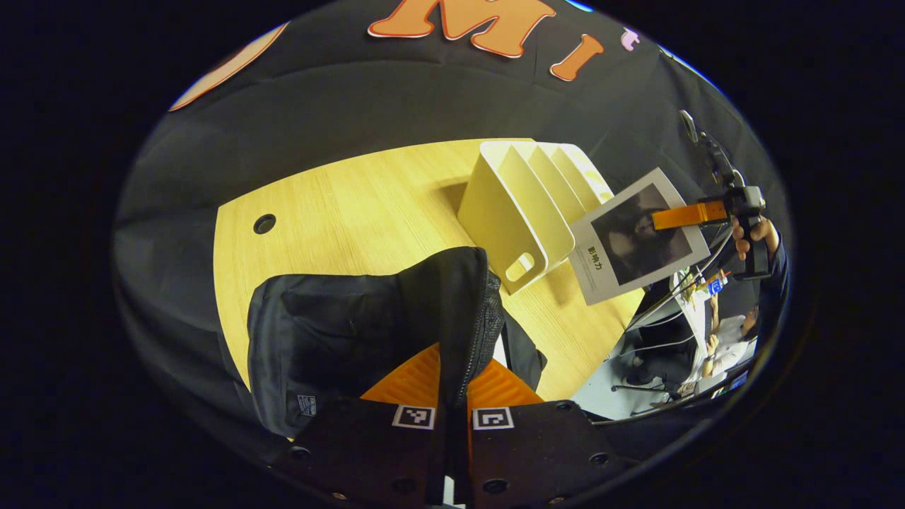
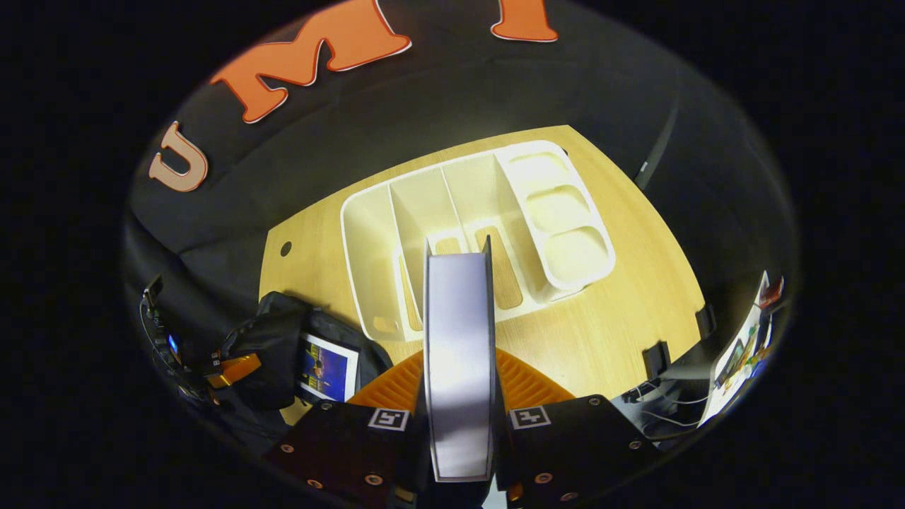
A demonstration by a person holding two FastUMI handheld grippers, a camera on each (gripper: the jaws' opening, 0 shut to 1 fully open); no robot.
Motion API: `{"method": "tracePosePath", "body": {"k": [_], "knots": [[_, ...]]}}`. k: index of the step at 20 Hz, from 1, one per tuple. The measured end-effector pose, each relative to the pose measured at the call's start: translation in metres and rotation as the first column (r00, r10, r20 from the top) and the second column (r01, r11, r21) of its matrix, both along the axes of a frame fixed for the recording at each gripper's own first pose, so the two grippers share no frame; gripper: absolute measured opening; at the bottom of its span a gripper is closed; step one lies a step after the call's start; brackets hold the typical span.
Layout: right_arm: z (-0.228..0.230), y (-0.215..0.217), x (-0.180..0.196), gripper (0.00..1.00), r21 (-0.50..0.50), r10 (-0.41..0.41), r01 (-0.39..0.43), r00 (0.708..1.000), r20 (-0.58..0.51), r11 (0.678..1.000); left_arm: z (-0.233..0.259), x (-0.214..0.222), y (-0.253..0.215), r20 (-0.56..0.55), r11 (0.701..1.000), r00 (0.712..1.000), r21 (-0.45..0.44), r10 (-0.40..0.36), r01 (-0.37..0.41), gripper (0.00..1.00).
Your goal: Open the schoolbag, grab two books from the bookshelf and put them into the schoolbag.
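My left gripper [image 1: 452, 371] is shut on the zipper edge of the black schoolbag [image 1: 339, 332], holding its flap up. The white bookshelf [image 1: 516, 212] stands behind the bag on the table. To its right, a grey-covered book [image 1: 640, 237] hangs in the air, pinched by the right gripper [image 1: 661, 218] with a hand [image 1: 753, 237] behind it. In the right gripper view my right gripper [image 2: 458, 360] is shut on this book [image 2: 458, 332], seen edge-on above the bookshelf [image 2: 481, 226]. At lower left the schoolbag [image 2: 272, 339] lies open with a blue-covered book [image 2: 329, 371] inside, the left gripper [image 2: 233, 369] at its edge.
The wooden table [image 1: 353, 205] has a round cable hole [image 1: 264, 223] at the far left. Black clamps [image 2: 657, 357] sit on its right edge. Beyond that edge are cables and stands on the floor [image 1: 657, 367].
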State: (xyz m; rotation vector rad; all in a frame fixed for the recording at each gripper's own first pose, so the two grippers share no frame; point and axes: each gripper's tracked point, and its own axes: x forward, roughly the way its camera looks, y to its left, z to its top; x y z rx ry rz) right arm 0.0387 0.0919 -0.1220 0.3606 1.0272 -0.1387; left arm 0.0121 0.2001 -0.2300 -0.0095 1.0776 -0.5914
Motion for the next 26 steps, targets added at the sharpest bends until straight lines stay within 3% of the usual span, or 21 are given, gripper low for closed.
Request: {"method": "tracePosePath", "body": {"k": [3,9,18,26], "knots": [[-0.001,0.005,-0.024,0.37,0.086,-0.067,0.065,0.998,0.021,0.994,0.0,0.002,-0.002,0.009,0.999,0.999,0.006,-0.038,0.038,0.06],[0.005,0.027,-0.054,0.37,0.208,-0.103,0.085,0.992,0.075,0.974,-0.003,0.002,-0.007,0.011,0.997,0.997,0.006,-0.071,0.071,0.06],[-0.01,0.089,-0.056,0.37,0.395,-0.055,-0.01,0.987,0.154,0.919,0.008,0.004,0.001,0.032,0.996,0.997,0.043,-0.073,0.072,0.06],[-0.045,0.154,-0.045,0.36,0.498,-0.026,-0.077,0.98,0.197,0.864,0.007,0.003,0.001,0.02,0.999,0.999,0.029,-0.046,0.046,0.06]]}}
